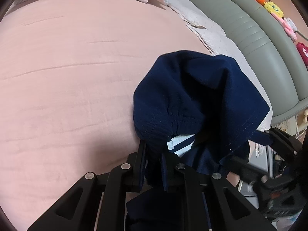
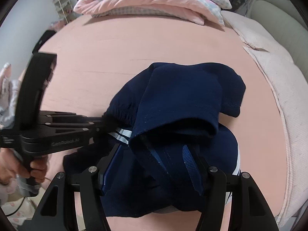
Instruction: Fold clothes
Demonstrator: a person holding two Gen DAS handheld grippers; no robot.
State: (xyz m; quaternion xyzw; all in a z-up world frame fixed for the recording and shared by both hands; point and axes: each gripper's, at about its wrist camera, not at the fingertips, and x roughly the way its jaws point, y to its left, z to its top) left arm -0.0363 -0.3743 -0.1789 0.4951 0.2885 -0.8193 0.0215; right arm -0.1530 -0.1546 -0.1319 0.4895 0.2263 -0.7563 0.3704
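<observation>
The navy garment (image 2: 179,104), white-striped at one edge, lies bunched on the pink bedsheet (image 2: 119,50). The left gripper (image 1: 154,154) is clamped on its ribbed hem. The right gripper (image 2: 152,163) stands wide, cloth lying between its fingers (image 2: 190,165) but not pinched. Should the left hand pull before the right closes, the heap would likely drag rather than spread. Only the right wrist view shows the person's hand (image 2: 36,167) and the folded quilt (image 2: 146,2); only the left shows the grey-green headboard (image 1: 240,19).

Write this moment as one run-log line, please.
step: folding | left gripper: shut on navy garment | right gripper: open over it | surface: pink bed
</observation>
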